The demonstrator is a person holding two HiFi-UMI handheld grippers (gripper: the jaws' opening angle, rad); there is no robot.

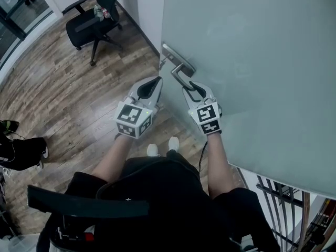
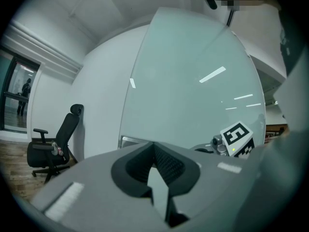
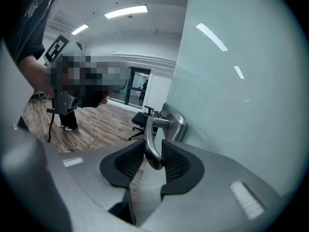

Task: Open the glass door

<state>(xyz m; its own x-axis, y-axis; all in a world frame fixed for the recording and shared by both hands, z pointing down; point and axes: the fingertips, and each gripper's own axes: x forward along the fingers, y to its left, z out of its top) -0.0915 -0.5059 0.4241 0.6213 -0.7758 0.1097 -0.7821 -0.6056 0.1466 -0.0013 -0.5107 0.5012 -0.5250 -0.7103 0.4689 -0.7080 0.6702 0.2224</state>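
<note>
Jaws of the left gripper (image 2: 154, 149) are closed on nothing, held just left of the edge of the glass door (image 1: 252, 62). At that edge, the lever handle (image 3: 149, 129) is clamped by the right gripper (image 3: 153, 154) jaws. Grasp step is judged done; next, the lever is to be pressed down and the door swung along its hinge arc.

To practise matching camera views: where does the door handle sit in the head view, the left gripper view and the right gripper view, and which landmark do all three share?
Head view: door handle, centre, upper half, at the glass door's left edge.
Left gripper view: only a metal sliver, probably its plate, left of centre.
Right gripper view: centre, between the jaws of the right hand-held gripper.
Shared landmark: the black office chair.
</note>
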